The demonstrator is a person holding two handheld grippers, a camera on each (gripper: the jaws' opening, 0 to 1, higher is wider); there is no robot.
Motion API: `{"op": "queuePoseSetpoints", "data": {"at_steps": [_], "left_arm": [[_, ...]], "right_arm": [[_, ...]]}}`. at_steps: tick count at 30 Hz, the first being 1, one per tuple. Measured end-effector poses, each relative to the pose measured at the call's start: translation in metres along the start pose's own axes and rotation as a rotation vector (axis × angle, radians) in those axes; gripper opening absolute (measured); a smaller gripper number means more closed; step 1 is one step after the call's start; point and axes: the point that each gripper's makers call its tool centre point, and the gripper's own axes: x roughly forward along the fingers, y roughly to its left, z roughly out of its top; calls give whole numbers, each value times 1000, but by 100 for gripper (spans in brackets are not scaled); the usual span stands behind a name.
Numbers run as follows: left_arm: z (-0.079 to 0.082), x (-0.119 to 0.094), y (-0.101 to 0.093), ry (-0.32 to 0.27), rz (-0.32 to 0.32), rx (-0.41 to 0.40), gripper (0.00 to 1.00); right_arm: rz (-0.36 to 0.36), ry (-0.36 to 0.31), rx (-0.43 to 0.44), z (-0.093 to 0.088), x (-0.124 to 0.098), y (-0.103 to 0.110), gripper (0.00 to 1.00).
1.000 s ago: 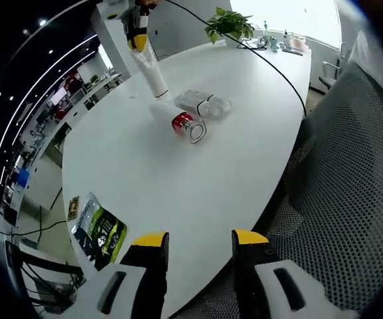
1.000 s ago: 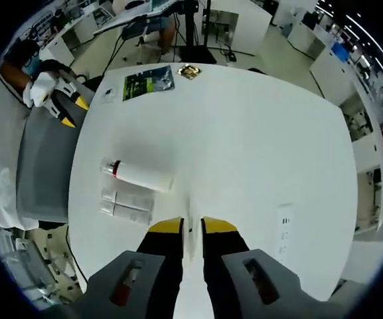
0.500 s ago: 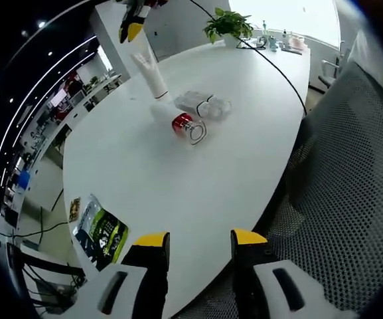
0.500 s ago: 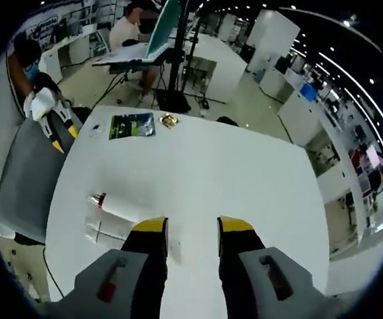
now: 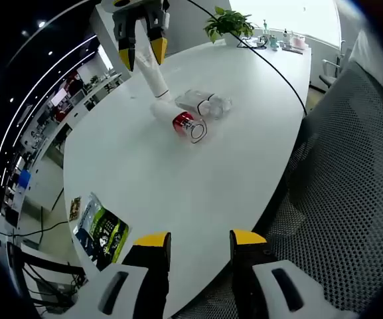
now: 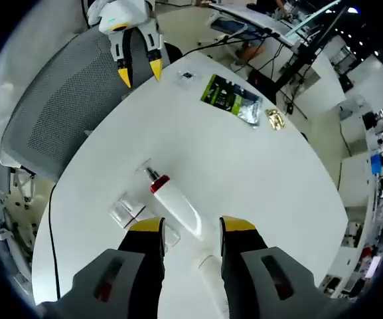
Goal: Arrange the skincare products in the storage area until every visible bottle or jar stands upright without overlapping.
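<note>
I hold my left gripper (image 5: 194, 240) low at the near edge of the white table (image 5: 178, 179), beside the grey mesh chair (image 5: 337, 173), with its yellow-tipped jaws apart and nothing between them. In the left gripper view, the skincare products lie in a small group well ahead of me: a white bottle with a red collar and clear cap (image 5: 178, 120) lies on its side, and just beside it two small clear bottles (image 5: 204, 104) also lie flat, touching each other. A white tube (image 5: 153, 76) rises at a tilt behind them, and my right gripper (image 5: 140, 56) hangs over its top end with the jaws spread. In the right gripper view, my right gripper (image 6: 191, 229) is open too; the white tube (image 6: 212, 282) lies between its jaws, but I cannot tell if they touch it. The white bottle (image 6: 174, 206) lies just ahead, the clear bottles (image 6: 135, 209) to its left. A green packet (image 6: 229, 98) rests near the far edge of the table.
</note>
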Motion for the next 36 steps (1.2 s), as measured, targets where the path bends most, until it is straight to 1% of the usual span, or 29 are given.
{"op": "queuePoseSetpoints", "data": {"at_steps": [2, 3, 6, 7, 8, 10, 14, 20, 22, 24, 27, 28, 30, 36], "left_arm": [[0, 0, 1, 1, 2, -2, 37], [0, 0, 1, -1, 4, -4, 37], [-1, 0, 2, 4, 4, -8, 36], [-1, 0, 1, 4, 3, -8, 36], [-1, -1, 2, 2, 4, -7, 36], [-1, -1, 2, 2, 4, -10, 36], [-2, -1, 1, 8, 2, -10, 35], [-2, 1, 1, 8, -2, -9, 35], [-3, 1, 1, 12, -4, -9, 35], [-3, 1, 1, 12, -5, -7, 35], [-4, 1, 0, 16, -6, -10, 34], [-4, 1, 0, 16, -7, -10, 34], [-4, 1, 0, 17, -9, -10, 34], [-6, 2, -1, 21, -15, -12, 33]], "right_arm": [[26, 4, -25, 1, 14, 2, 30], [53, 14, -32, 1, 21, 6, 30], [87, 29, -62, 1, 34, 10, 30], [96, 58, -84, -3, 38, 11, 30], [109, 73, -97, -6, 43, 13, 30], [129, 73, -94, -6, 50, 17, 30], [137, 83, -91, -8, 60, 19, 32], [160, 120, -150, -12, 78, 27, 33], [164, 125, -153, -11, 83, 29, 35], [166, 128, -161, -10, 87, 29, 34], [162, 140, -214, -8, 94, 28, 31], [176, 144, -228, -8, 94, 29, 31], [174, 144, -208, -7, 96, 27, 31], [167, 118, -134, -4, 102, 19, 31]]}}
